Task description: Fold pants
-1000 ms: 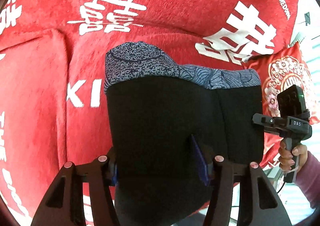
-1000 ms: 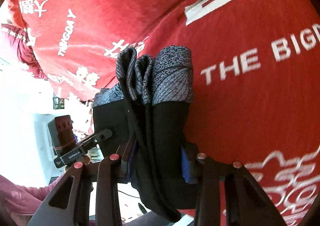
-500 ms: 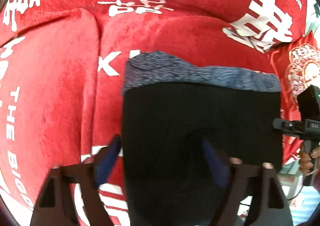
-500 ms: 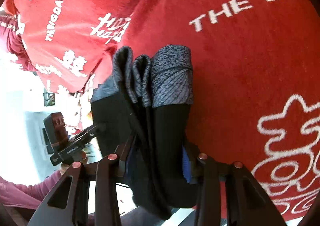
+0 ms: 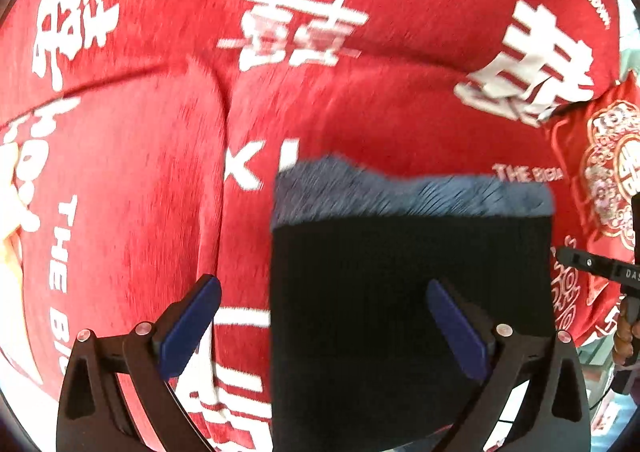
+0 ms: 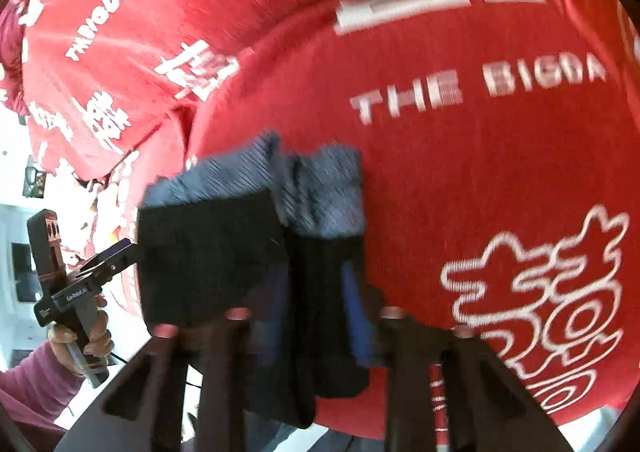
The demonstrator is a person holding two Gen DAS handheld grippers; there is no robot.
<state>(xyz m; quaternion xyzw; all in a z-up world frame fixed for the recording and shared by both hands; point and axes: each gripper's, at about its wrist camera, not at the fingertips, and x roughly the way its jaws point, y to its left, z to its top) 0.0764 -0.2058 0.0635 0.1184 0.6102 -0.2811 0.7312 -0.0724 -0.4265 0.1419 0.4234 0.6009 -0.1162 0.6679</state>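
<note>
Folded pants (image 5: 408,292) hang over a red blanket (image 5: 360,111), pinched by one gripper and freed by the other.

In the left wrist view the dark pants fill the lower middle of the frame, their grey patterned band blurred along the top edge; the left gripper (image 5: 324,316) stands spread wide, its jaws having just been opening, with its blue pads clear of the cloth. In the right wrist view the right gripper (image 6: 316,316) has just been closing and pinches the bunched layers at lower centre (motion blur smears its fingers). The blanket, printed with white characters and "THE BIG DAY", covers nearly everything; a bright room shows only at the lower left edge, too washed out to read.
</note>
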